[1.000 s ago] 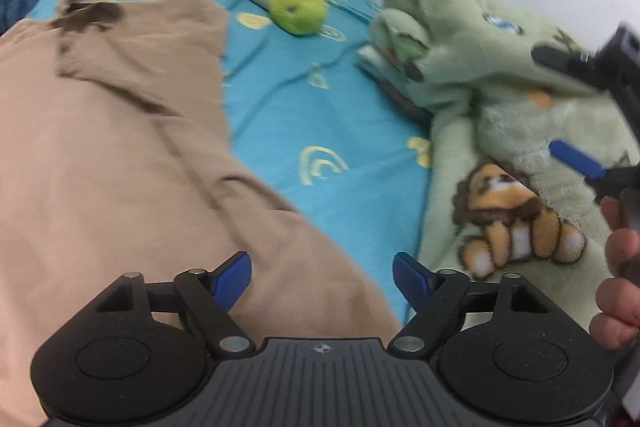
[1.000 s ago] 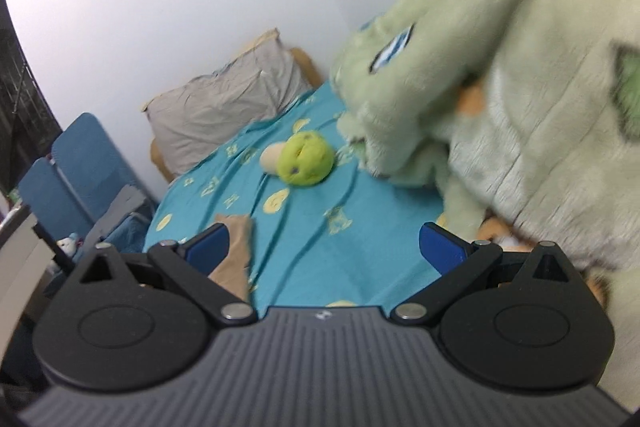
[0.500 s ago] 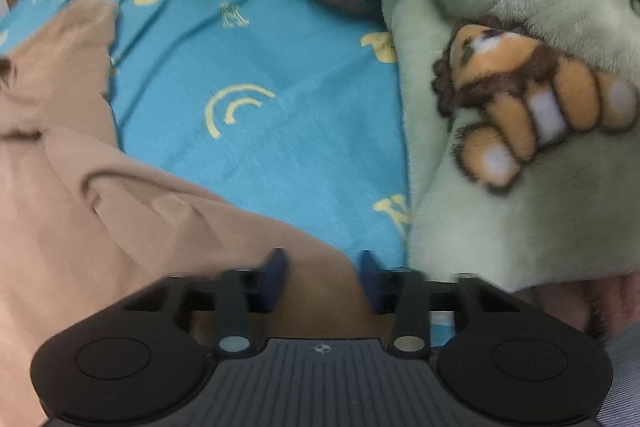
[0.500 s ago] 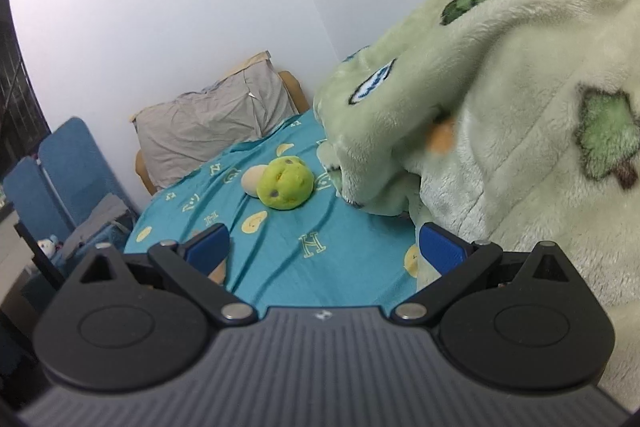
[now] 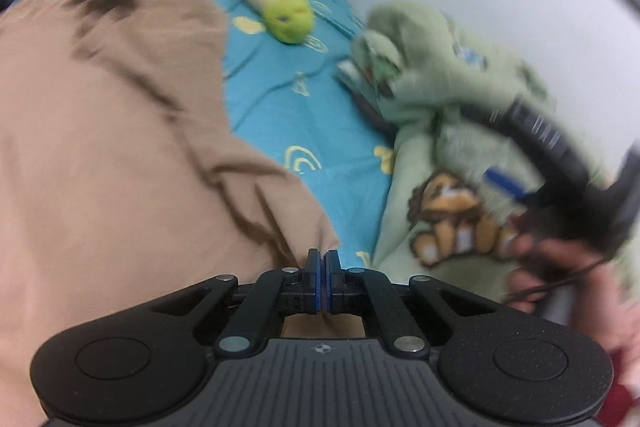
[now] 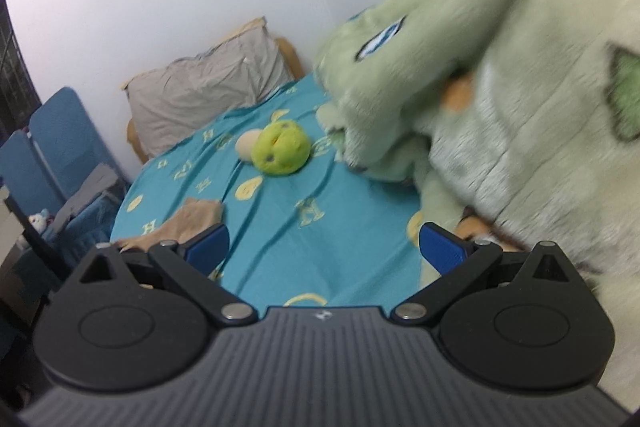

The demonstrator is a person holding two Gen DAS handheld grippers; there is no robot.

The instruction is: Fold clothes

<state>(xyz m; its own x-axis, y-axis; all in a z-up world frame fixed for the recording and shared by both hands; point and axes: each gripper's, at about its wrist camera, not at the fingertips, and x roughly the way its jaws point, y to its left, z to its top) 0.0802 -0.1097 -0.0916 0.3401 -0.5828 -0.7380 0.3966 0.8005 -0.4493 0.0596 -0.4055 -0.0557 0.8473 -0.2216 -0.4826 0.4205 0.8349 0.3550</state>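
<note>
A tan garment (image 5: 120,155) lies spread on the teal bedsheet (image 5: 280,99), filling the left of the left wrist view. My left gripper (image 5: 322,259) is shut on the garment's near right corner. A small part of the garment (image 6: 192,217) shows in the right wrist view. My right gripper (image 6: 324,247) is open and empty above the sheet; it also appears at the right of the left wrist view (image 5: 560,163), over the blanket.
A green fleece blanket (image 6: 500,87) with animal prints is heaped along the wall on the right. A yellow-green plush toy (image 6: 280,147) lies mid-bed. A grey pillow (image 6: 208,87) stands at the headboard. Blue chairs (image 6: 52,151) stand beside the bed.
My left gripper has closed on the tan garment's corner and lifted back, so more of the bed shows. The right gripper has stayed open, shifting slightly.
</note>
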